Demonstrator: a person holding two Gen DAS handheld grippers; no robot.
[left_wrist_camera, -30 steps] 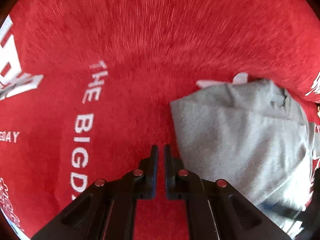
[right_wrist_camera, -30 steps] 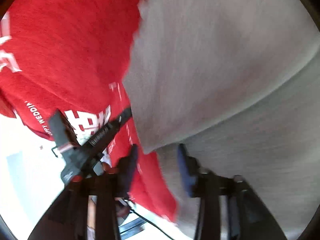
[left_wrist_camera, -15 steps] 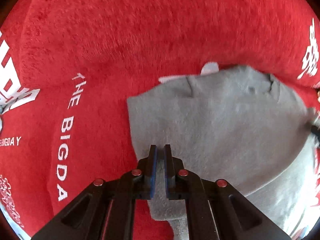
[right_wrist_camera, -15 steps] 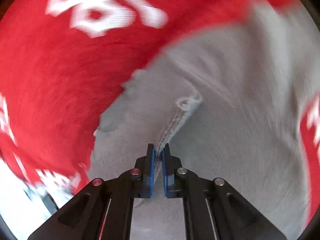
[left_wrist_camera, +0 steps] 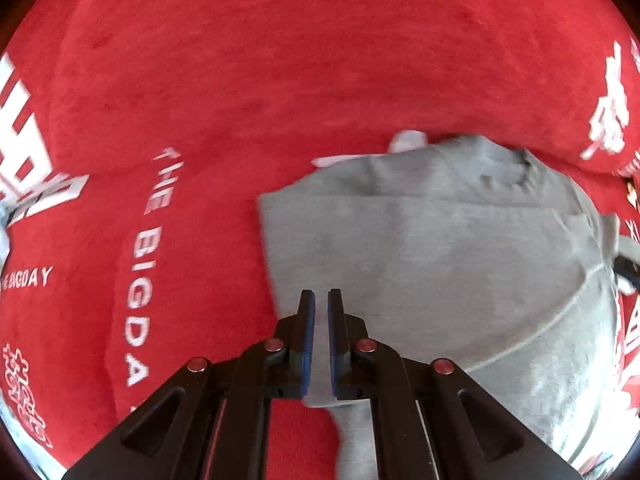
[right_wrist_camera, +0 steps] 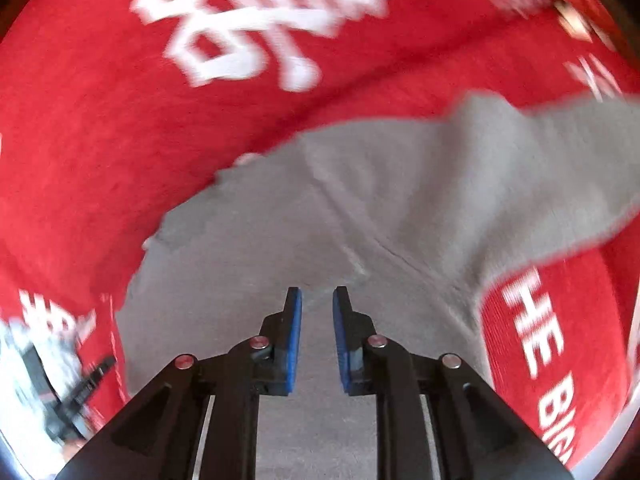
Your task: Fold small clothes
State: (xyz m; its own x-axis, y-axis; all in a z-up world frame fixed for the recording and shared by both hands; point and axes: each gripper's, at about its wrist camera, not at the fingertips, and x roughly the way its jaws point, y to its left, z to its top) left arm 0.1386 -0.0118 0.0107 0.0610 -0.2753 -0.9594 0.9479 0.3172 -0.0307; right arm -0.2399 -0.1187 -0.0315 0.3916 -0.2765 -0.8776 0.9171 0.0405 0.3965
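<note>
Through the left wrist camera I see my left gripper [left_wrist_camera: 321,300] with its jaws nearly shut, pinching the near left edge of the grey garment [left_wrist_camera: 440,264], which lies partly folded on the red cloth [left_wrist_camera: 280,60] over the table, probably to pin that edge. Through the right wrist camera, my right gripper [right_wrist_camera: 317,300] hangs over the same garment with jaws apart and empty, well placed, I think, for picking a new hold.
</note>
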